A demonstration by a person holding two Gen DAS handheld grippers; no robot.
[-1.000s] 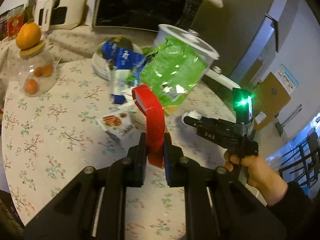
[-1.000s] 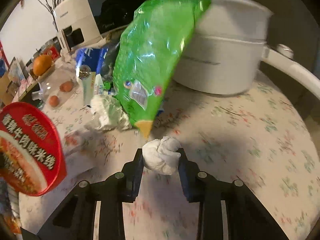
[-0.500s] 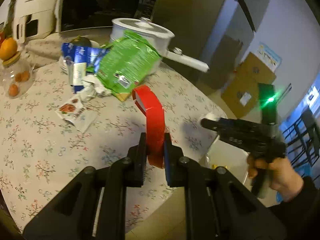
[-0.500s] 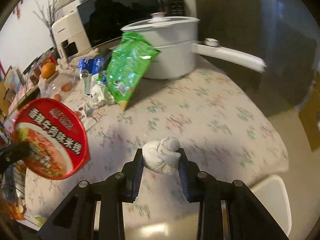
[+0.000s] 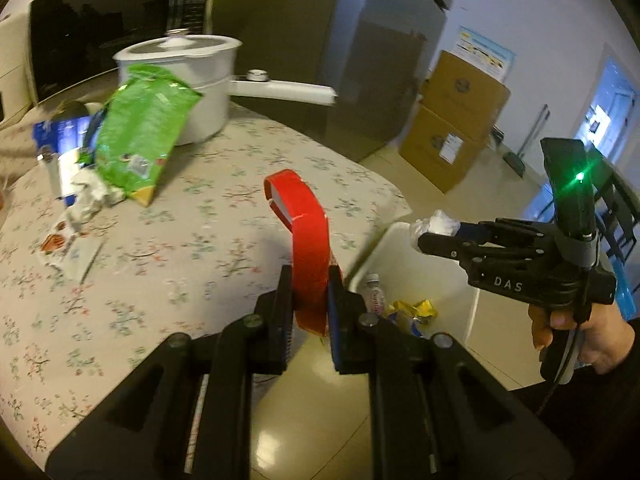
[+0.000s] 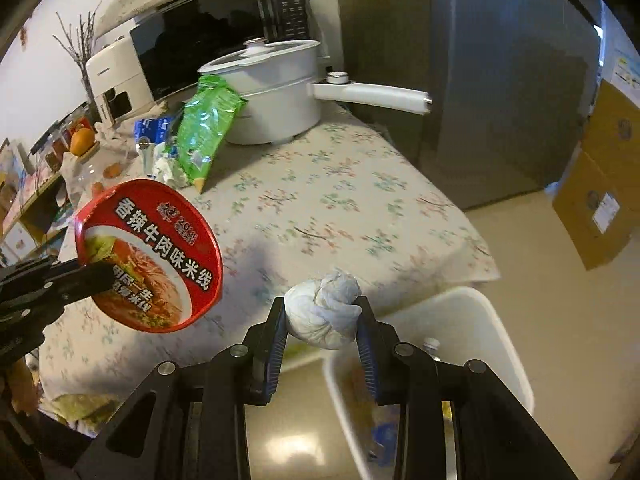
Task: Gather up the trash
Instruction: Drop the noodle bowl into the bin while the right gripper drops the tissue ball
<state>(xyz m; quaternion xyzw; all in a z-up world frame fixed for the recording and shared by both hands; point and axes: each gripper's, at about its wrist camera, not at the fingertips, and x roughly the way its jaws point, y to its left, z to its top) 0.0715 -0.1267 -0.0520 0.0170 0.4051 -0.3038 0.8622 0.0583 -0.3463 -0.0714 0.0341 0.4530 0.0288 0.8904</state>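
A kitchen corner, with a bench [image 5: 224, 216] under a flowered cloth filling the left and middle of the left wrist view, a microwave [image 5: 112, 28] dark along the upper left and stacked cardboard boxes [image 5: 452, 128] against the wall at upper right. A white pot [image 5: 200, 80] with a long handle stands at the far side of the bench, and a green bag [image 5: 140, 140] leans on it, with a crumpled wrapper [image 5: 86, 200] and a flat packet [image 5: 66, 248] lying to the left. At lower centre the left gripper [image 5: 310, 300] has its fingers narrow and clamped on the edge of a red noodle bowl [image 5: 308, 232], seen edge-on and hanging over the bench edge. Just right of it a white bin [image 5: 420, 272] sits on the floor with a bottle [image 5: 374, 296] and a yellow wrapper [image 5: 412, 310] inside. At right a hand [image 5: 580, 332] holds the right gripper [image 5: 424, 236], which pinches a white tissue ball [image 5: 436, 222] above the bin's far rim.

In the right wrist view the bench [image 6: 340, 200] runs across the middle with the pot [image 6: 276, 92] and green bag [image 6: 208, 128] toward upper centre, the microwave [image 6: 216, 36] behind them. The right gripper [image 6: 322, 328] at lower centre has its fingers partly closed, both pressing the tissue ball [image 6: 324, 312]. The bin [image 6: 492, 340] lies at lower right, below and just right of the ball. At left the red bowl [image 6: 156, 256] faces the camera, its printed lid showing, with the left gripper [image 6: 92, 276] gripping its lower left rim
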